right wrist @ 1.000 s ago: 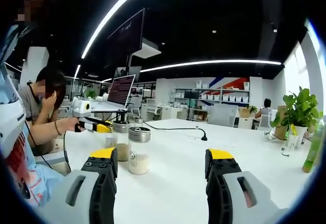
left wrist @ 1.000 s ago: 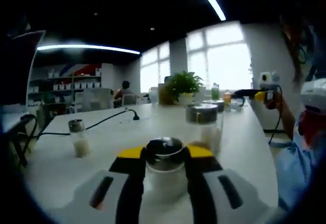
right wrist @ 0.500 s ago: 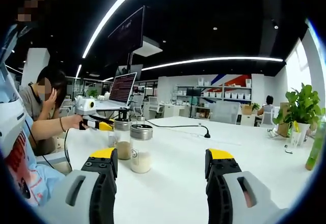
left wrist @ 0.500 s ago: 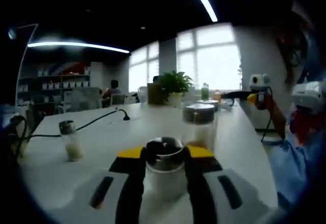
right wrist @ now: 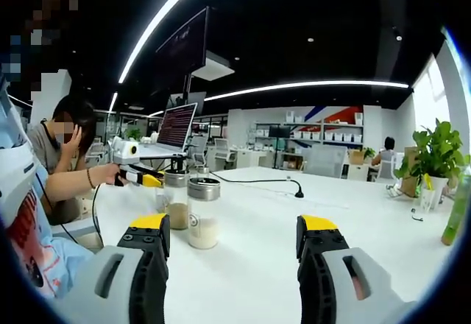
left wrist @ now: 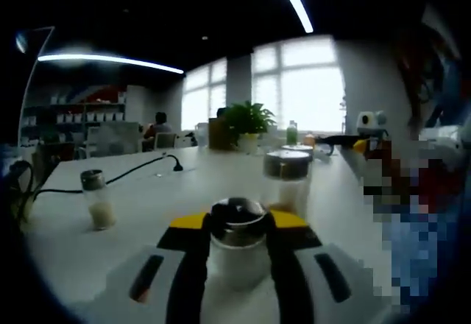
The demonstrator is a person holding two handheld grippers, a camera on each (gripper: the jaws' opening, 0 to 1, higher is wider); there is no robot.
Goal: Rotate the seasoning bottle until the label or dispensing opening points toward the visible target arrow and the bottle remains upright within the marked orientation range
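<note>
In the left gripper view, the left tongs (left wrist: pixel 237 236) are clenched on a small clear glass seasoning bottle with a shiny metal cap (left wrist: pixel 237 230), their black jaws with yellow tips pressed against its two sides just below the cap; the bottle stands upright with pale contents showing through the glass, at the near edge of the white worktop (left wrist: pixel 147 199). Just behind it stands a taller clear jar with a dark metal lid and white contents (left wrist: pixel 288 180), and well off to the left a small glass shaker with a silver cap and a pale filling (left wrist: pixel 96 199) stands alone on the worktop. A black cable (left wrist: pixel 132 173) runs across the surface behind the shaker, and a green potted plant (left wrist: pixel 246 121) sits at the far end in front of bright windows. In the right gripper view, the right tongs (right wrist: pixel 232 243) are released, their yellow-tipped jaws standing wide apart with nothing between them, above the same white worktop (right wrist: pixel 257 265). Beyond the left jaw two glass jars stand close together: a nearer one with a silver lid and white contents (right wrist: pixel 202 213) and, just behind it to the left, one with a brownish filling (right wrist: pixel 175 206). Further left a seated person (right wrist: pixel 62 155) holds another yellow-tipped gripper (right wrist: pixel 140 178) over the worktop's edge, and an open laptop (right wrist: pixel 173 132) stands behind.
</note>
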